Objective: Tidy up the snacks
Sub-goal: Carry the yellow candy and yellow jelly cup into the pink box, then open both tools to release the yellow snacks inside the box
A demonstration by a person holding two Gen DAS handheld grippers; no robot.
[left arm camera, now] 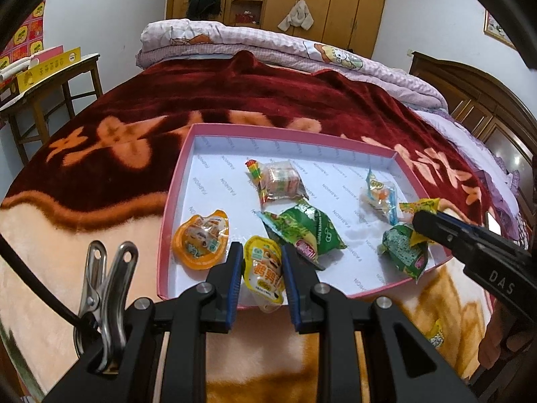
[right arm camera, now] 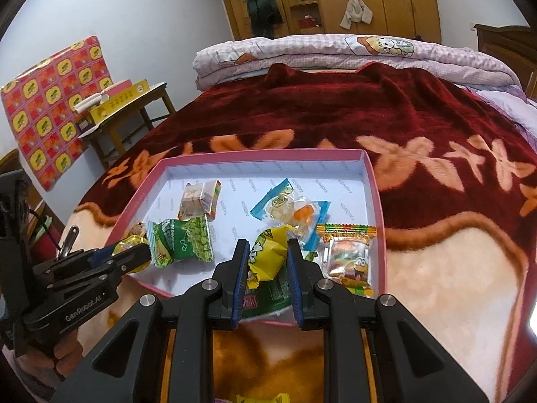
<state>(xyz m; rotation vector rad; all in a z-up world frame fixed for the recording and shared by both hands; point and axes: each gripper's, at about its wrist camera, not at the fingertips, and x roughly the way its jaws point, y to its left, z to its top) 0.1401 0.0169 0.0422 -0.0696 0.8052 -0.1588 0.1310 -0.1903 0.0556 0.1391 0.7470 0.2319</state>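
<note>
Snacks: two wrapped packets are each held in a claw over the near edge of a shallow pink box; six more lie loose inside it.
Left claw (left arm camera: 261, 268): clamped on a yellow egg-shaped snack pouch (left arm camera: 264, 270), held at the box's near rim.
Right claw (right arm camera: 268, 270): clamped on a crinkled yellow candy packet (right arm camera: 268, 255), held above a green packet (right arm camera: 268, 299) at the near rim.
Box (left arm camera: 183, 168): pink walls, white printed floor, resting on the bed.
Inside, left side: an orange sealed cup (left arm camera: 200, 239) near the left wall, a green pea-snack bag (left arm camera: 303, 231) just beside the left claw.
Inside, farther back: a clear packet of small blocks (left arm camera: 280, 183) and a blue-edged clear candy wrapper (left arm camera: 381, 196).
Inside, right corner: a clear gummy-burger packet (right arm camera: 349, 258).
Bed (right arm camera: 335, 110): covered by a dark red and peach floral blanket, folded quilts at the far end.
Outside the box: one yellow packet (left arm camera: 436, 332) lies on the blanket near the person's right hand.
Step in hand: likely placing both gripped packets into the box.
Next move: probably lower each packet onto bare floor of the box, part the pads, then fetch the stray packet.
</note>
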